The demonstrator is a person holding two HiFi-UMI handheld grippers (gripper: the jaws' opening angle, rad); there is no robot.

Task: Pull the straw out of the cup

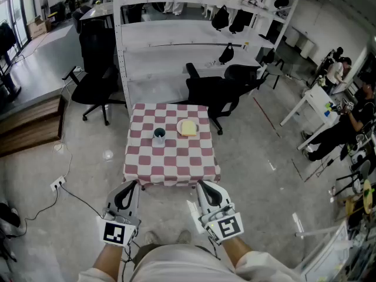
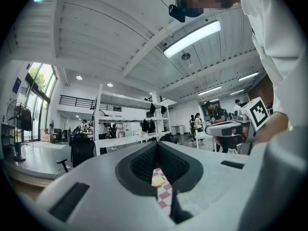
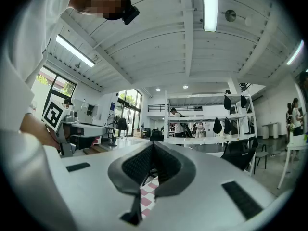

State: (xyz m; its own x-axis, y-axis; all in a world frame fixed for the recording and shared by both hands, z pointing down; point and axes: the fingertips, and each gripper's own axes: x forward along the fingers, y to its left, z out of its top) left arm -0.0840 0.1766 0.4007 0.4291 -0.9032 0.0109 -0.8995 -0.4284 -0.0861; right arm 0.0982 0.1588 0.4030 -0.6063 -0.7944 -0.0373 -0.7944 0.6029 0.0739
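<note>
A small table with a red-and-white checked cloth point(image 1: 170, 157) stands ahead of me on the floor. On it sit a dark cup point(image 1: 159, 135) and, to its right, a plate with a yellow piece point(image 1: 187, 127). The straw is too small to make out. My left gripper point(image 1: 130, 185) and right gripper point(image 1: 203, 186) are held side by side just short of the table's near edge, both shut and empty. In the left gripper view, the left gripper point(image 2: 156, 147) shows a strip of cloth point(image 2: 164, 197) below its jaws. The right gripper point(image 3: 154, 146) shows the cloth point(image 3: 147, 196) likewise.
Black office chairs point(image 1: 220, 93) stand right behind the table, another point(image 1: 94, 75) at the back left. A white shelf rack point(image 1: 176, 40) rises beyond. A cable and socket point(image 1: 57, 184) lie on the floor at left, beside a wooden platform point(image 1: 29, 125). People sit at a white desk point(image 1: 317, 101) on the right.
</note>
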